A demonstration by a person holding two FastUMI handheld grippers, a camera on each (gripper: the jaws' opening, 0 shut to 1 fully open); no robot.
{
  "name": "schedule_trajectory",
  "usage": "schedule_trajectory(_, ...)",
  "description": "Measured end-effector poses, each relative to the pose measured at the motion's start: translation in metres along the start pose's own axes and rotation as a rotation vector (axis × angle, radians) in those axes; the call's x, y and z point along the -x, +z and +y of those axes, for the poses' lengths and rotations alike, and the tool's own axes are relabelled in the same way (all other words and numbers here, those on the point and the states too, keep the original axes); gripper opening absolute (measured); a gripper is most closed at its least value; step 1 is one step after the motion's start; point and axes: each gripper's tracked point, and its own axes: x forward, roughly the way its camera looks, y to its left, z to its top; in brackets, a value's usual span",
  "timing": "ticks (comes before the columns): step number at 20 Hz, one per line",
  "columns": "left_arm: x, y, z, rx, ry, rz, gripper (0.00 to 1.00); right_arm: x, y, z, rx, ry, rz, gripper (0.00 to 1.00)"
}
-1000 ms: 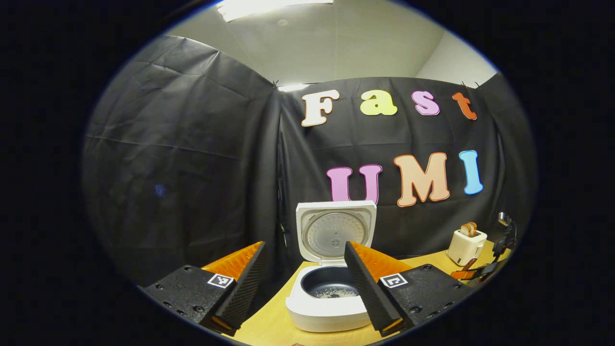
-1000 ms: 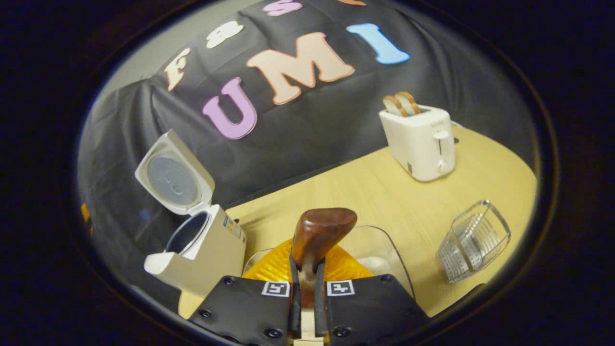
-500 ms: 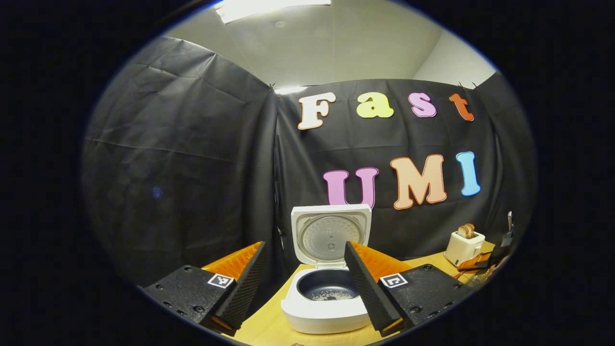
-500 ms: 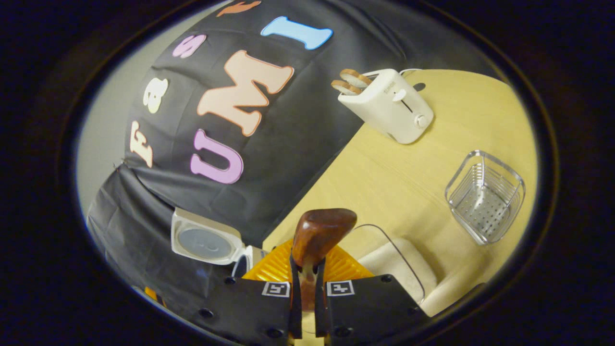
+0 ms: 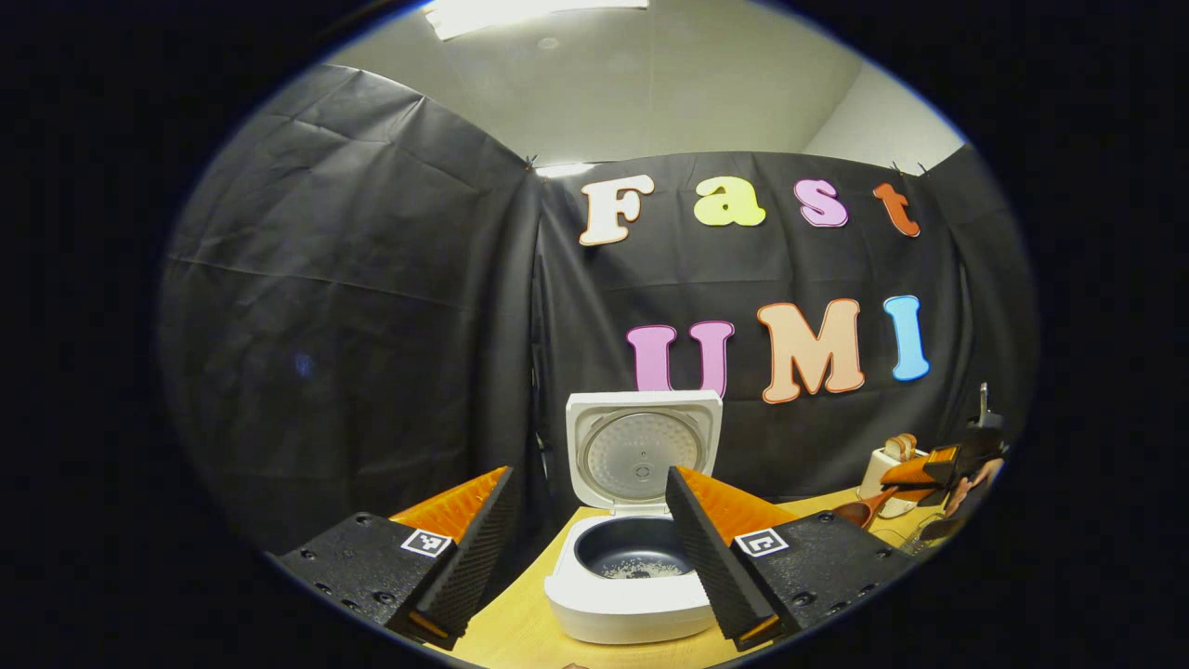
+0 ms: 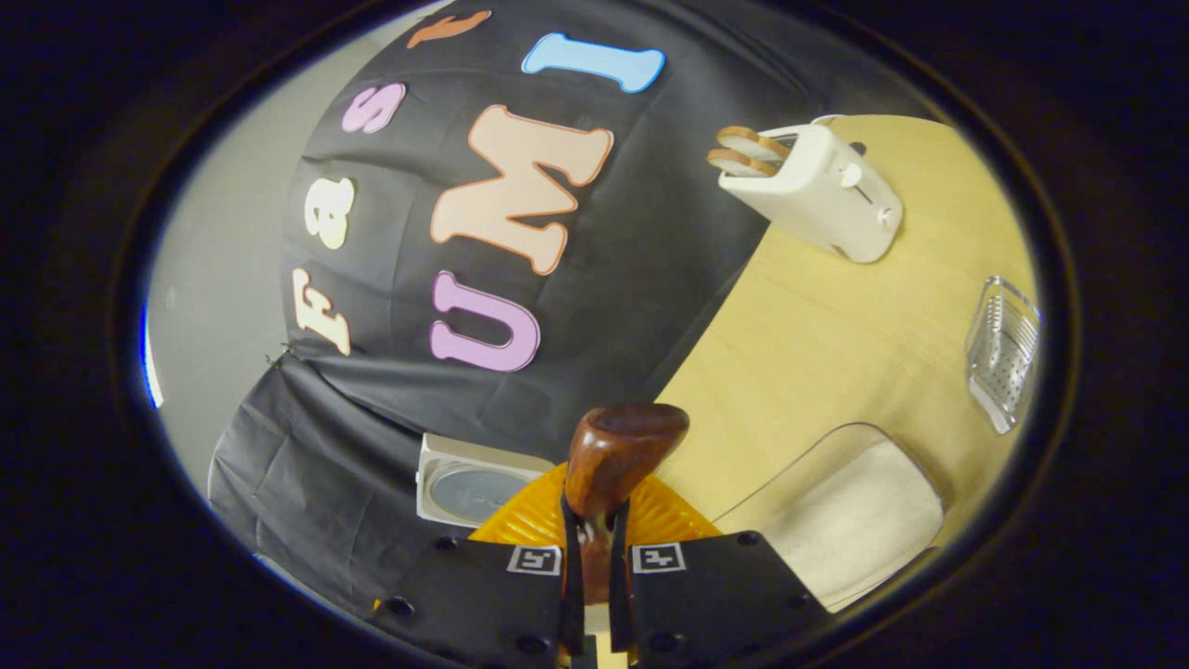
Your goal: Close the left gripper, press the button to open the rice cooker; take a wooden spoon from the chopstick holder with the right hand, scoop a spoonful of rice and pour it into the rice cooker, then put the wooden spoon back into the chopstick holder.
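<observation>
Right gripper (image 6: 594,557) rolled sideways, fingers clamped on wooden spoon (image 6: 613,460), bowl jutting forward. Left gripper (image 5: 590,548) held level, fingers spread wide, nothing held. Rice cooker (image 5: 632,595) seen just beyond, lid up, grains inside. Rice container (image 6: 850,516), chopstick holder (image 6: 1003,358), toaster (image 6: 817,190) set on wooden table (image 6: 808,334).

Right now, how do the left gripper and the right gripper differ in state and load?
The left gripper has its jaws spread wide and holds nothing; the right gripper has its jaws pressed on the wooden spoon. The left gripper faces the open rice cooker, level; the right gripper's view is tilted, with the rice container just beyond it. Both are over the table.
</observation>
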Motion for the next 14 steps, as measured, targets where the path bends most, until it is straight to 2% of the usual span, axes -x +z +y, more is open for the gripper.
schedule_trajectory(7, 0.004, -0.003, 0.030, 0.003, 0.030, 0.005, 0.93, -0.038, -0.050, 0.060, 0.069, 0.074, 0.062, 0.12)
schedule_trajectory(14, 0.009, -0.010, 0.056, 0.020, 0.066, 0.016, 0.93, -0.083, -0.110, 0.098, 0.210, 0.098, 0.111, 0.15)
